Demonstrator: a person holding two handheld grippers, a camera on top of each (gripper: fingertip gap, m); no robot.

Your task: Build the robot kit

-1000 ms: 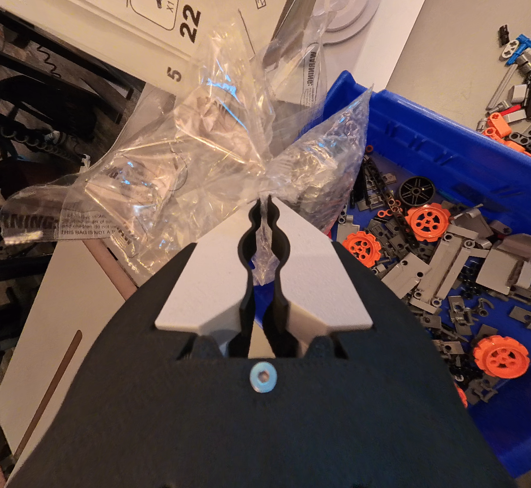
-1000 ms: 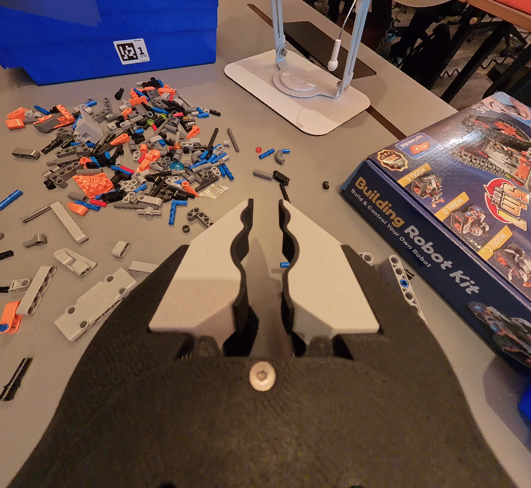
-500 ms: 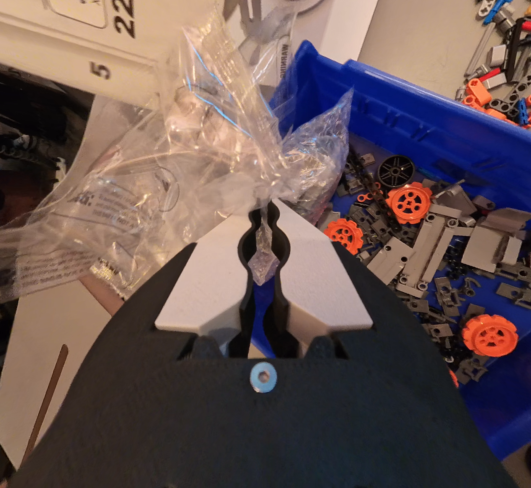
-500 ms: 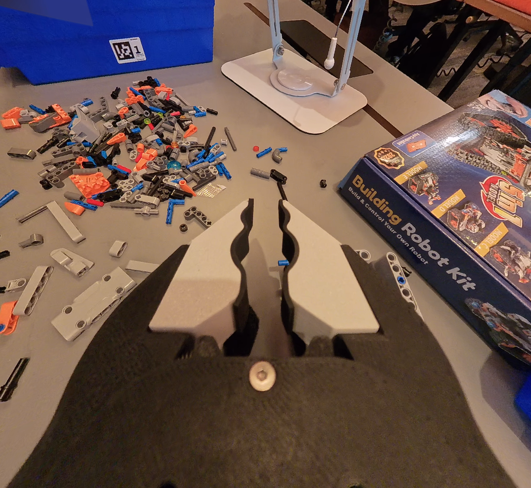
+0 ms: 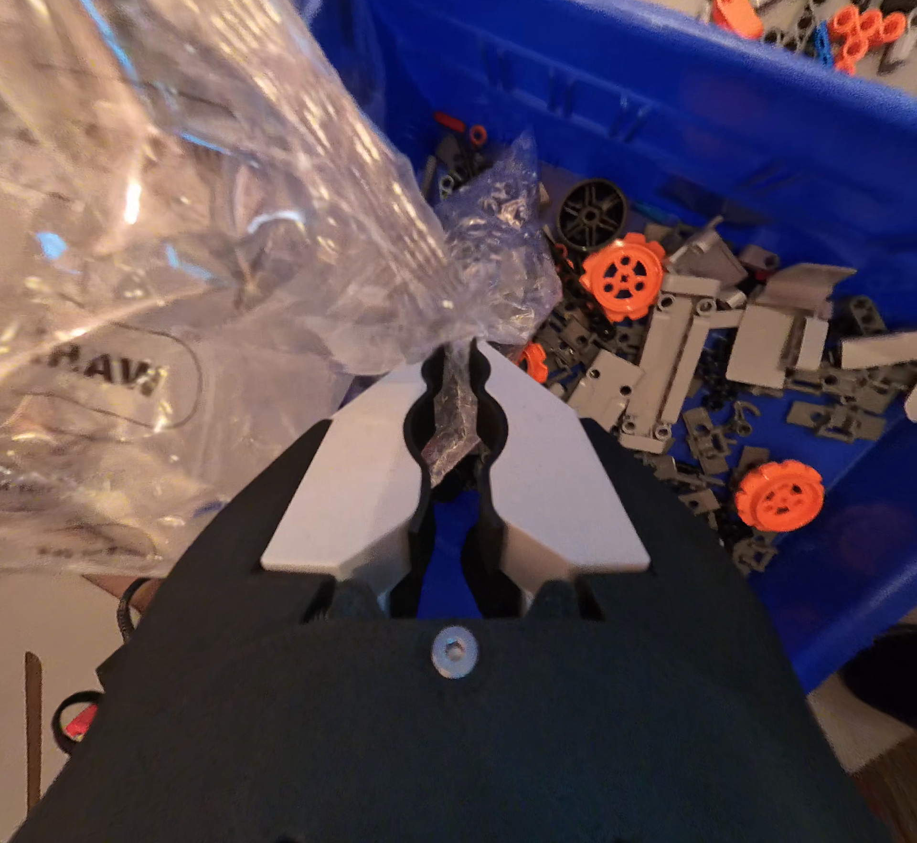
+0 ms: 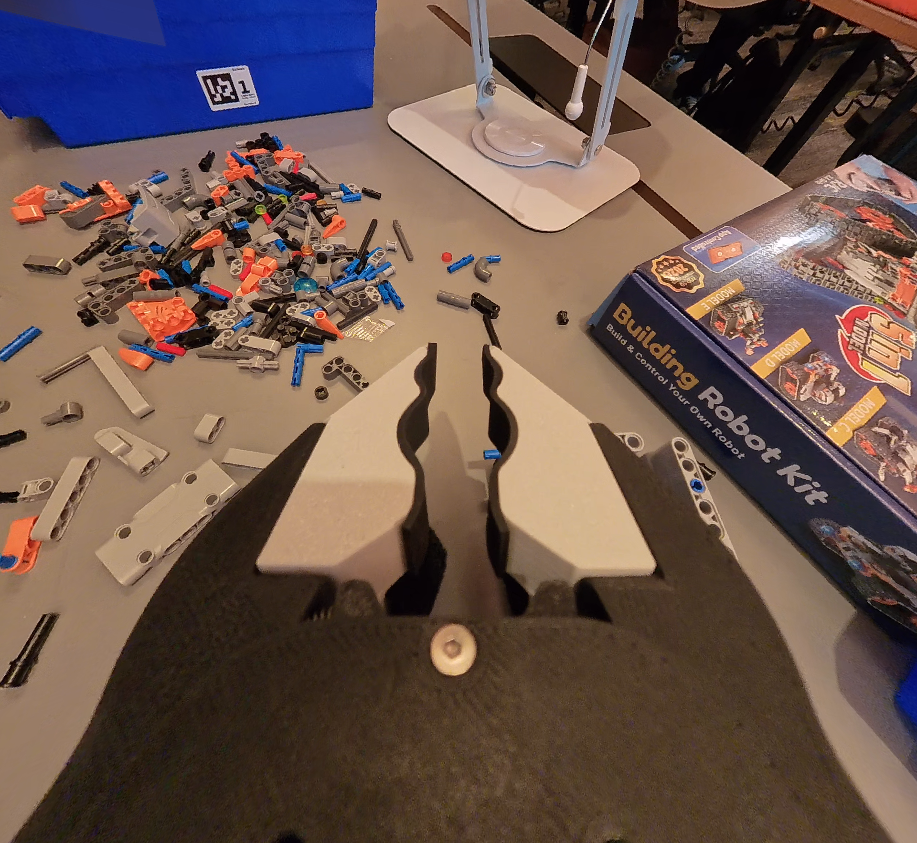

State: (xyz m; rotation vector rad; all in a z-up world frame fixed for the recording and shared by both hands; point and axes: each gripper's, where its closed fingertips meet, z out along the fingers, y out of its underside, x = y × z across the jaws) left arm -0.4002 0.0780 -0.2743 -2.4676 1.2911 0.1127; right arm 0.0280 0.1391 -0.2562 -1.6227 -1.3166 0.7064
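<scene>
- Left wrist view: the left gripper (image 5: 454,358) had its jaws pinched on a crumpled clear plastic bag (image 5: 208,204) above the blue bin (image 5: 620,90) of grey parts and orange wheels (image 5: 622,276).
- Right gripper (image 6: 459,353) hovered narrowly parted, holding nothing, over the grey table (image 6: 446,204) near scattered building pieces (image 6: 238,268) and a kit box (image 6: 794,373).

Print on box (image 6: 774,402), bin's tag (image 6: 227,87), bag (image 5: 149,273)

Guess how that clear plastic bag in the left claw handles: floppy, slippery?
Likely floppy: the crinkled clear plastic bag bunches and folds where the left claw pinches one twisted corner. Probably light, since it looks empty. The glossy film may be slippery, so that thin pinch could slide out.
</scene>
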